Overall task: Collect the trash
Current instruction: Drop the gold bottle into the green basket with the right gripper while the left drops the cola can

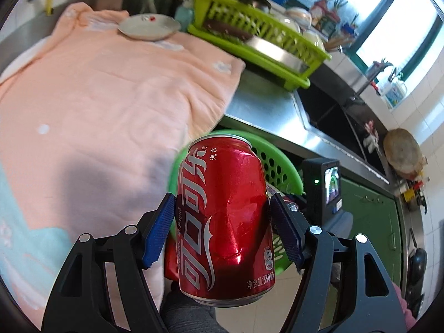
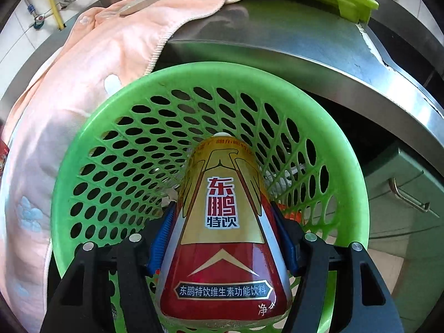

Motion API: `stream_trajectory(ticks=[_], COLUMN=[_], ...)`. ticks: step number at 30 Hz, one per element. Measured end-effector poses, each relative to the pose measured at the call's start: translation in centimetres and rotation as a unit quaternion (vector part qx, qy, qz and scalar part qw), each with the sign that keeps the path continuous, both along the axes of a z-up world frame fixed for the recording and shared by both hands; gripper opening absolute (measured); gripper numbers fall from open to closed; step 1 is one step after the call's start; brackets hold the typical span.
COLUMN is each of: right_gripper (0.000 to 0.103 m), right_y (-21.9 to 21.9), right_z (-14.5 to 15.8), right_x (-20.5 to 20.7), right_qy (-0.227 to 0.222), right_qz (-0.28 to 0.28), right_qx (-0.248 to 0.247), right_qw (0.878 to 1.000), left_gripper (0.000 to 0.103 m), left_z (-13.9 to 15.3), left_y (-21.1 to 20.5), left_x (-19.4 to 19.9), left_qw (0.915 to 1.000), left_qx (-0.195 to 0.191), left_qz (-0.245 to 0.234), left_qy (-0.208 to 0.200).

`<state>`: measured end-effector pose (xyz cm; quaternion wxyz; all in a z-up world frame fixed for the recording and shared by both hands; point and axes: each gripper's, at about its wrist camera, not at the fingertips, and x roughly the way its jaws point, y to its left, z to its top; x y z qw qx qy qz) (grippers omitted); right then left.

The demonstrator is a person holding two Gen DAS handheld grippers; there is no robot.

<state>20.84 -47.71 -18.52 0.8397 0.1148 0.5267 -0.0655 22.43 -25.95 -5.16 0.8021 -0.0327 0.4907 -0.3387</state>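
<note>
My left gripper (image 1: 222,213) is shut on a dented red cola can (image 1: 224,222) and holds it in the air over the counter's front edge, just left of a green perforated basket (image 1: 280,166). My right gripper (image 2: 224,222) is shut on a gold and red energy drink can (image 2: 222,222) and holds it inside the mouth of the green basket (image 2: 111,144). The can's far end points toward the basket's bottom. The other gripper's camera unit (image 1: 323,186) shows in the left wrist view, beyond the basket.
A peach towel (image 1: 111,105) covers the steel counter (image 1: 260,105), with a white plate (image 1: 148,27) on its far end. A lime dish rack (image 1: 258,36) with dishes stands at the back. A sink (image 1: 333,116) lies to the right, green cabinets (image 1: 369,216) below.
</note>
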Motion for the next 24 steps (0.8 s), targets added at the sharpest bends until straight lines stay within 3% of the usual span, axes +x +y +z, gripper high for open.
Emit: stream_trajectory(ticks=[24], right_gripper=[0.067], right_y=[-2.5], right_z=[5.9], right_x=[-6.5], right_qy=[-0.082], right_qz=[-0.018], right_qx=[0.055], right_qw=[0.995], left_gripper=[0.071], left_z=[-6.5], left_y=[-5.6], left_x=[0.5], left_qw=[0.9977], left_qx=[0.026], left_qz=[-0.022], left_qy=[0.059])
